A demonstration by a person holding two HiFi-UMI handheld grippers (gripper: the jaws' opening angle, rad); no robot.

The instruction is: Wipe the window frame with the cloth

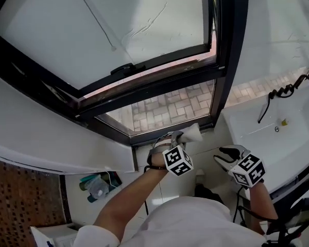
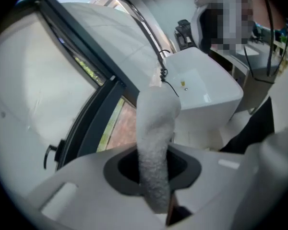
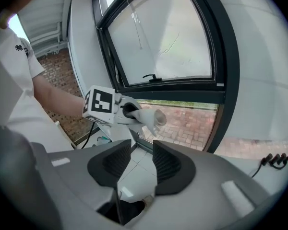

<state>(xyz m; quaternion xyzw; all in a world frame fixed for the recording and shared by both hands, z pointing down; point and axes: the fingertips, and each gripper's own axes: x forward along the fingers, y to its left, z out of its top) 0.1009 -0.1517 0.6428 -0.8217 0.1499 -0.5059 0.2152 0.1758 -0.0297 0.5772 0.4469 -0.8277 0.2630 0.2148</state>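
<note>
The dark window frame [image 1: 227, 60] fills the upper head view, its top sash tilted open. My left gripper [image 1: 181, 136] is shut on a rolled white cloth [image 1: 193, 133], whose free end sits by the frame's lower bar near the bottom right corner of the lower pane; contact cannot be told. In the left gripper view the cloth [image 2: 156, 138] sticks up between the jaws, with the frame [image 2: 93, 116] to its left. My right gripper [image 1: 227, 152] hangs lower right, open and empty [image 3: 143, 164]. From it I see the left gripper [image 3: 116, 110], cloth [image 3: 151, 118] and frame [image 3: 228, 80].
A white basin [image 1: 268, 133] stands right of the window, with a coiled black cable [image 1: 284, 90] over it. Bottles [image 1: 95, 187] lie on the floor at lower left. Brick paving shows through the lower pane. A person stands behind the basin in the left gripper view.
</note>
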